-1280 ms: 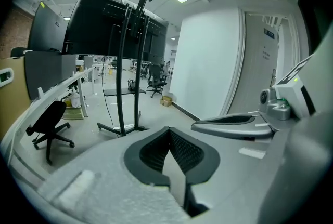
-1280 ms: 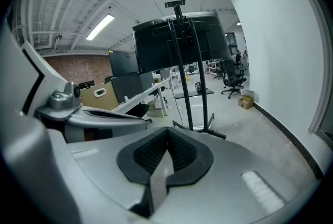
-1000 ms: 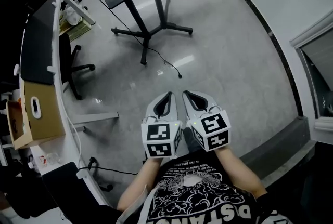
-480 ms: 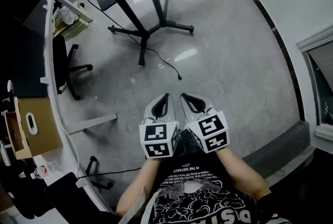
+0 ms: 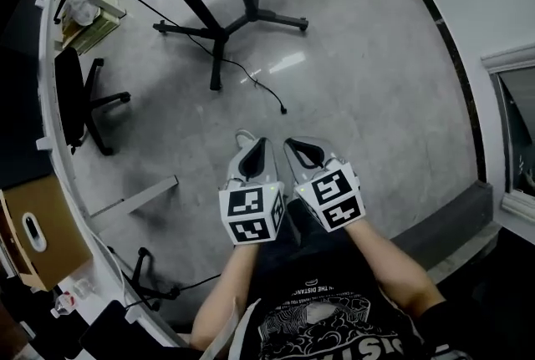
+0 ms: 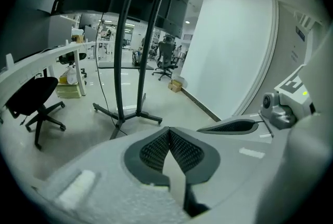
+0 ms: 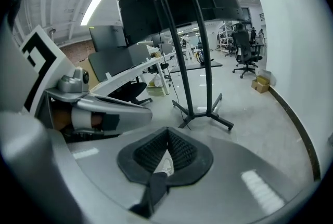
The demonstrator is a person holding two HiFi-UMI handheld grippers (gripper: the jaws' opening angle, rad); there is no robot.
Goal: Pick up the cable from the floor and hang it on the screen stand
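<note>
Cable (image 5: 269, 93) lies on the floor by the screen stand (image 5: 221, 31); nearer, left gripper (image 5: 253, 148) and right gripper (image 5: 301, 149) hover, both pressed together, empty.

1. The screen stand (image 5: 219, 31) shows only its base in the head view; its poles and screen run past the top edge.
2. The cable (image 5: 282, 109) trails from the stand's base; its end is too small to identify.
3. Left of the stand, the office chair (image 5: 73, 95) sits partly under the desk (image 5: 55, 74).
4. Farther left of the stand, the cardboard box (image 5: 38, 225) is cut by the picture's edge.
</note>
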